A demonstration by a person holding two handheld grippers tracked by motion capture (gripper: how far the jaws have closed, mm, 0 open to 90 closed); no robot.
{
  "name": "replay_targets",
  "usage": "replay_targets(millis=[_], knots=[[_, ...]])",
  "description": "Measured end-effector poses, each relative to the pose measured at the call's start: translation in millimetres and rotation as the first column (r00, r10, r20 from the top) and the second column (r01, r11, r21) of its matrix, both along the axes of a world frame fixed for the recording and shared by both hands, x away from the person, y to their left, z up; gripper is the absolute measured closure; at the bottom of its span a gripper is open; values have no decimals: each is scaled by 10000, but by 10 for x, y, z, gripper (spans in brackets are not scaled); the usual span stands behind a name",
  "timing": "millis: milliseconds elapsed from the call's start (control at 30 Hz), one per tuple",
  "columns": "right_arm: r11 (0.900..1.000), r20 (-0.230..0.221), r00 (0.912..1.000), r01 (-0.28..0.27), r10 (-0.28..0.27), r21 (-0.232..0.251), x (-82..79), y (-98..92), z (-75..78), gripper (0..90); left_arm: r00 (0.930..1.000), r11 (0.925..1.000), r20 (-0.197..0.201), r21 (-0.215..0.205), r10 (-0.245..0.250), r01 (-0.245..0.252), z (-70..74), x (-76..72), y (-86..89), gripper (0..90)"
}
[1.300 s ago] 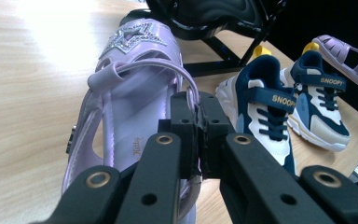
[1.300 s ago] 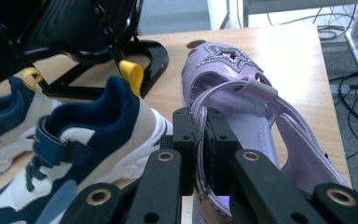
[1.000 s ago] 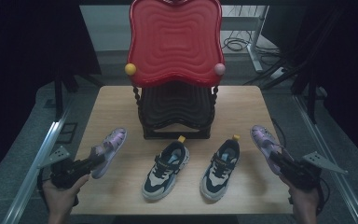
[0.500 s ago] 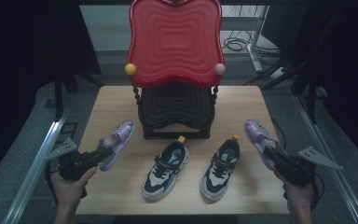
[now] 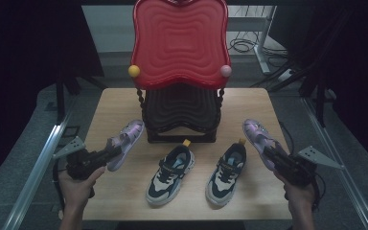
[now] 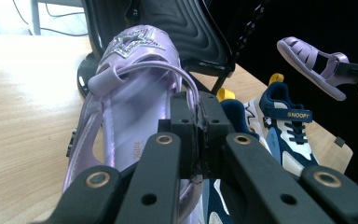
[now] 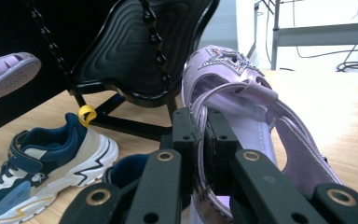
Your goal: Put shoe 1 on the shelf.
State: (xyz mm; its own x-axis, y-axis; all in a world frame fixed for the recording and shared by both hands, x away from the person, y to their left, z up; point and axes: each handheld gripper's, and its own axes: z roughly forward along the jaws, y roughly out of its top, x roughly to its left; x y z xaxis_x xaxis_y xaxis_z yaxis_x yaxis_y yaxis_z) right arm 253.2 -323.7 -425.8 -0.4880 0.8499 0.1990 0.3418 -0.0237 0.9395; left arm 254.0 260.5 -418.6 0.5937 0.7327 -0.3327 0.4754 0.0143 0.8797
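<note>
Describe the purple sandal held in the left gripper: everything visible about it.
The purple sandal is a small, glossy lilac shoe that looks like soft plastic or patent material. A glittery silver star sits on its closed toe, side cut-outs open its upper, and a thin strap arches over the insole. The left gripper is shut on its heel end. In the high view the sandal is held out above the wooden table, toe pointing toward the black lower tier of the rack, without clearly touching it.
</note>
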Motion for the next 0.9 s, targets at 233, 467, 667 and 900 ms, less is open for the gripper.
replay_targets(millis=[233,467,667,900], knots=[[9997,53,9997,-256,256,-32,61,131,10,848,10000,9999,56,-95,72,-71,-4,55,-32,872],[9990,109,9990,-439,440,-54,84,213,23,848,9999,9999,114,-113,112,-110,-5,96,-59,872],[9979,44,9979,-647,648,-80,106,296,17,847,9999,10000,150,-80,55,-54,-12,153,-116,872],[9958,-23,9959,-903,903,-122,124,378,6,847,9999,9999,80,-16,-109,109,-29,218,-182,872]])
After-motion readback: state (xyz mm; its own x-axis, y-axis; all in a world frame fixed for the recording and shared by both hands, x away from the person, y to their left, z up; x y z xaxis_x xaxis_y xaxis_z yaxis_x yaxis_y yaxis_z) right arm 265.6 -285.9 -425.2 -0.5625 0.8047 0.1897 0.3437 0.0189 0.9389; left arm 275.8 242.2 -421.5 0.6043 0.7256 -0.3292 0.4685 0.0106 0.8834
